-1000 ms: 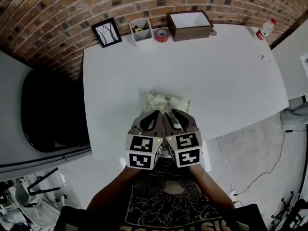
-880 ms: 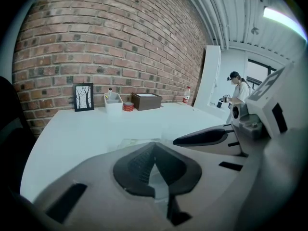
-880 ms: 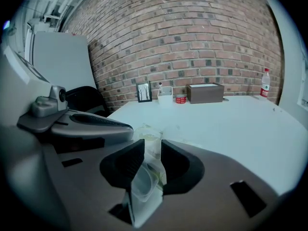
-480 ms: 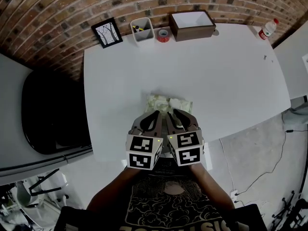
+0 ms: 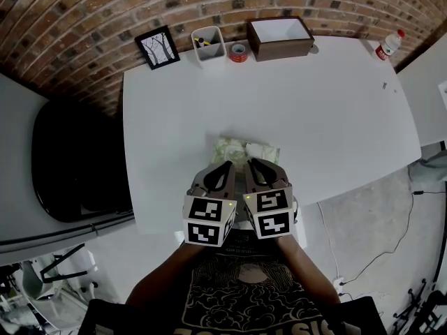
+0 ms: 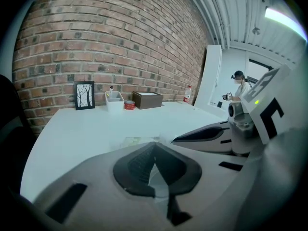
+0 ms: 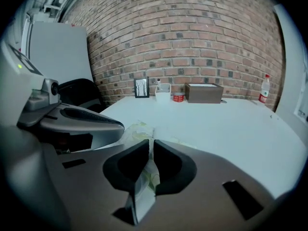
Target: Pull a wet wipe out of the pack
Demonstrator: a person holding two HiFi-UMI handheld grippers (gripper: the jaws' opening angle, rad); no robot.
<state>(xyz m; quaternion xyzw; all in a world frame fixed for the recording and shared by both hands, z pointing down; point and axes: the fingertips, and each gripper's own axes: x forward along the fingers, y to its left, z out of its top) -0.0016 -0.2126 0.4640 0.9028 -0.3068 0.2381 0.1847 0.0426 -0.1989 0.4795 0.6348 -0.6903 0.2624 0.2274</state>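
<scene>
Lying flat near the front edge of the white table (image 5: 328,96): one wet wipe pack (image 5: 246,149), pale green print, within easy reach of the person. No wipe shows drawn from it, so the task looks barely begun. Left gripper (image 5: 226,166): jaws together at the tips, nothing between them. Right gripper (image 5: 253,163): jaws drawn to a thin slit, also empty, pack visible just beyond. Both hang side by side just short of the pack's near side, likely staged so that one can steady it while the other pinches a wipe. Far edge, well apart, out of the working area: picture frame (image 5: 156,47), pen holder (image 5: 207,44), tape roll (image 5: 238,51), brown box (image 5: 279,37), bottle (image 5: 385,44).
</scene>
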